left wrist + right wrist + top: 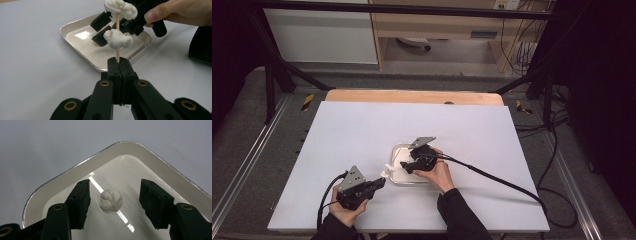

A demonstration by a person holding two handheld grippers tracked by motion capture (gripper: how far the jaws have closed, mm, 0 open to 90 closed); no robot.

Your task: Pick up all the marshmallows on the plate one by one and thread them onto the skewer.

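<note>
Right gripper view looks into the white tray (65,176), where the right gripper (113,203) has its fingers (81,200) spread on either side of a loose white popcorn piece (111,199), not touching it. Near and to the left on the worktop (362,135), the left gripper (119,65) is clenched on a wooden skewer (117,51) carrying two white pieces.
</note>
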